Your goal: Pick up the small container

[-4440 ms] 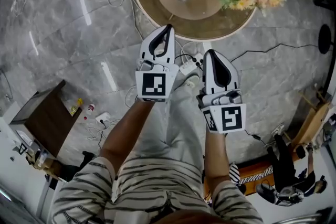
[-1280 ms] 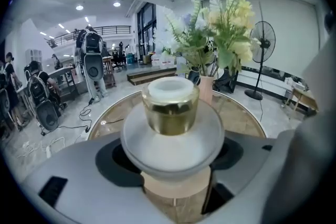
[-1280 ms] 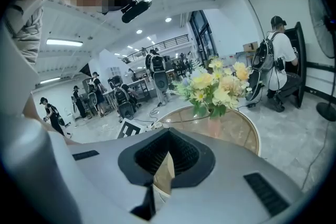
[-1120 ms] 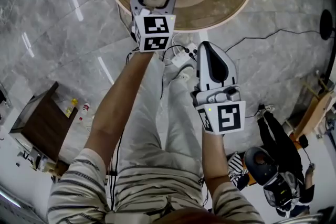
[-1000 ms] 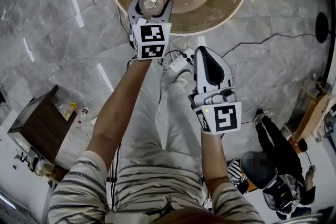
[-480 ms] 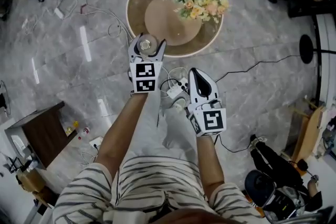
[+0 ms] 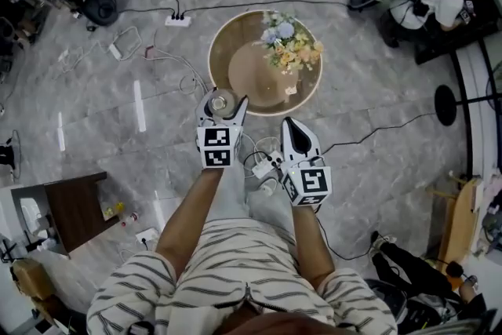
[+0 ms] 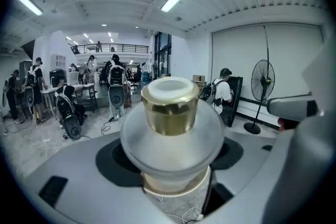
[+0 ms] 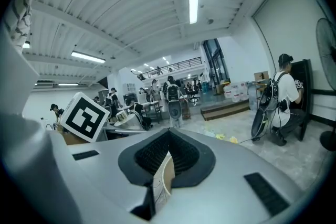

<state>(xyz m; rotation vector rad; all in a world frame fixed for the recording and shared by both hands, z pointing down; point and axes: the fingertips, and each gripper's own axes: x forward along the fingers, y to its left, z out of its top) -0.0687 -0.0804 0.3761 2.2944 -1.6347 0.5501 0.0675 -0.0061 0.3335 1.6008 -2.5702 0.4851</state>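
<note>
At the far left of the head view a dark wooden cabinet [image 7: 74,204] stands on the grey marble floor [image 7: 118,129], which is strewn with white cables [image 7: 129,43]. The left gripper [image 7: 223,107] has its jaws set wide and clamped on the small container [image 7: 219,100], off the worktop. In the left gripper view it is a frosted, rounded jar [image 8: 169,136] with a gold collar and a white cap, sitting upright between the dark pads. Seen from above, it lies over the floor just outside the near-left rim of the round wooden worktop [image 7: 227,59], where a bunch of flowers [image 7: 288,45] rests. The right gripper [image 7: 289,124] is beside it, jaws clenched together on nothing.
</note>
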